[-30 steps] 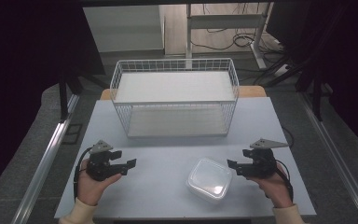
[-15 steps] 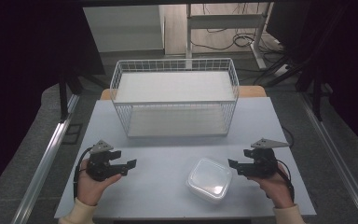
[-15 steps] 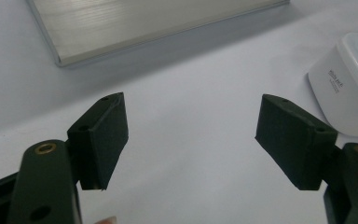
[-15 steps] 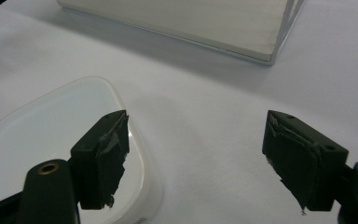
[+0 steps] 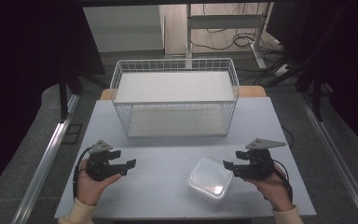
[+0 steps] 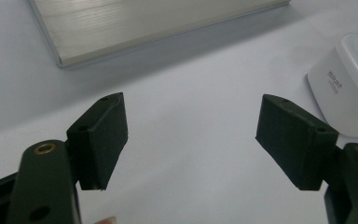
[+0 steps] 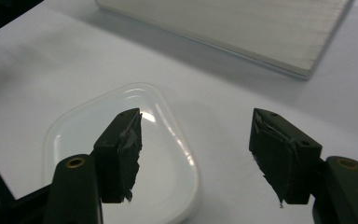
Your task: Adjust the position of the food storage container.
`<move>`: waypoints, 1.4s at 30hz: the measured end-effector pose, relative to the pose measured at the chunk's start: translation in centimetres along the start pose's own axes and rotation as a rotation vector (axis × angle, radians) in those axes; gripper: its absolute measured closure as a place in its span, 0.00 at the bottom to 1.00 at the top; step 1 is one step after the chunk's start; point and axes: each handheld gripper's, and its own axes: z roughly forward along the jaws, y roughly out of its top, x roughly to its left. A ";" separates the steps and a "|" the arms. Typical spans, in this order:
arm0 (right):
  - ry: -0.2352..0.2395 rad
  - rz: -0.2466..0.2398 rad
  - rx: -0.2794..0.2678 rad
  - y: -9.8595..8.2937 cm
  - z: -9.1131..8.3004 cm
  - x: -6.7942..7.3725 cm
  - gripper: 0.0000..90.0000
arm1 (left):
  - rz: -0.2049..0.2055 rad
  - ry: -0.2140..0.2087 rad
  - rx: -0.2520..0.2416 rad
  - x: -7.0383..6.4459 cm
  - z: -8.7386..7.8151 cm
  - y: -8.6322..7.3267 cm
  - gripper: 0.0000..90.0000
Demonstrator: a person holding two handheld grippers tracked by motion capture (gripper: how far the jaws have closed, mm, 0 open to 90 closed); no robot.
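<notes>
There's just one bit of writing to be found: a short line of small dark print on the side wall of the white plastic container [image 6: 342, 86], seen in the left gripper view. It runs slantwise along that wall, just below the lid's edge. The letters are too small and blurred to make out.

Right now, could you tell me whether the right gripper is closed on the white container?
No, the right gripper has its jaws spread wide, and the white container lies untouched on the table beneath them.
</notes>
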 end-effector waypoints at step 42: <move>0.229 -0.336 0.311 -4.1 2.7 8.9 1.00 | -0.017 0.002 0.004 0.3 0.1 -0.3 0.28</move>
